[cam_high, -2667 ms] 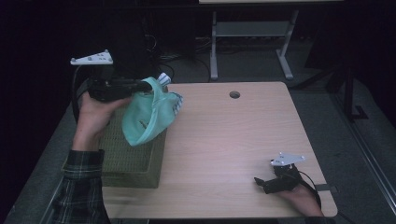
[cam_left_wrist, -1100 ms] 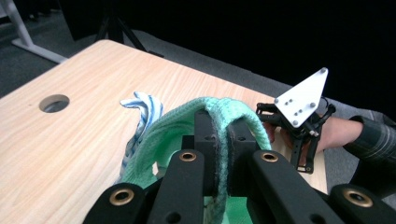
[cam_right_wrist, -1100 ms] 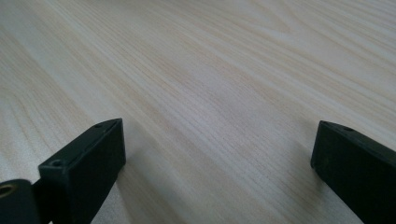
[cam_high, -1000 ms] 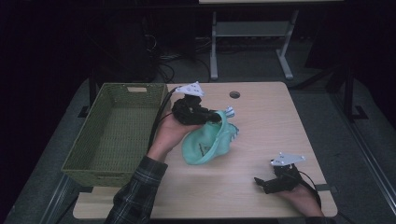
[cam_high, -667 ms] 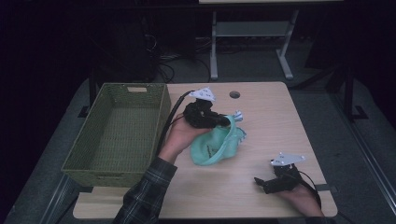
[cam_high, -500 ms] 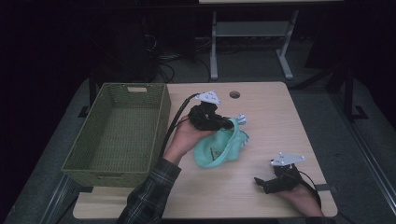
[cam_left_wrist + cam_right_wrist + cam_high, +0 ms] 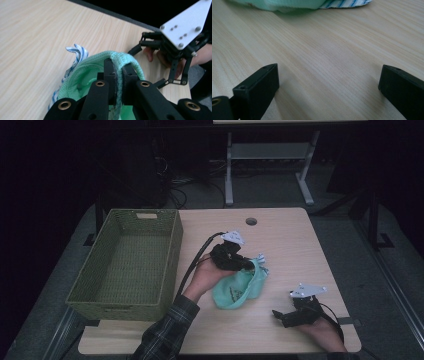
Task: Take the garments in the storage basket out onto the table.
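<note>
Since the frame taken a second before, the left gripper had carried the mint-green cloth lower, and the cloth, which then hung in the air, lay bunched on the wooden table near its middle. Largest on the scene was that table, pale and bare around its far round cable hole. Next came the green woven basket, which stood at the table's left edge with nothing in it, well apart from the cloth. The cloth itself sat between the basket and the right gripper, nearer the latter, with a blue-and-white striped piece poking out at its far side. In the left gripper view the two black jaws were pressed together on a fold of the cloth's green edge, which arched over their tips. The right gripper rested low at the near right part of the table in the person's hand, just short of the cloth; in the right gripper view its jaws stood wide apart over bare wood, with nothing between them.
</note>
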Available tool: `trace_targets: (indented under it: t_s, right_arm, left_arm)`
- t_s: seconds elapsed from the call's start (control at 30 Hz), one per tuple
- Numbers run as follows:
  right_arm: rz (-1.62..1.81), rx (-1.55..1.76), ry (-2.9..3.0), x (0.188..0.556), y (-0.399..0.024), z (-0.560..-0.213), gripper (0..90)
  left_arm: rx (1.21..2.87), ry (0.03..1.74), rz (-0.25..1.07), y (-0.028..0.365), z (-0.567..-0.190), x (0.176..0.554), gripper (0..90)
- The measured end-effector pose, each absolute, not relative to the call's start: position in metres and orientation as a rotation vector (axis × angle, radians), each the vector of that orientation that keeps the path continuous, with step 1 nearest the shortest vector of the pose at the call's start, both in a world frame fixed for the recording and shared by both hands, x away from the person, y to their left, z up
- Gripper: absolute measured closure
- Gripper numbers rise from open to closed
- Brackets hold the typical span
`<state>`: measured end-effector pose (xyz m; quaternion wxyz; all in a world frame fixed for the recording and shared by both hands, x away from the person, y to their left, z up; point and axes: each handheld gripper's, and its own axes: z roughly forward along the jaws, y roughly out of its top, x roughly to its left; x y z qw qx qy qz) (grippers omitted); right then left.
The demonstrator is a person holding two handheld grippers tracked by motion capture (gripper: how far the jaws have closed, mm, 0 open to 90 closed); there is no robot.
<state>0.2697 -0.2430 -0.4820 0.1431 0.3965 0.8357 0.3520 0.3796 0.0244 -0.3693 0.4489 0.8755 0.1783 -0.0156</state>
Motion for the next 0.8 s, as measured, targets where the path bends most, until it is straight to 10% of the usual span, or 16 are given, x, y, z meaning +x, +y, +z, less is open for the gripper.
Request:
trace_targets:
  t_s: [0.8]
  right_arm:
    - [1.017, 1.146, 2.41, 0.27, -0.243, -0.482, 2.4]
  left_arm:
    - [2.312, 0.475, -0.077, 0.017, -0.428, 0.368, 84.7]
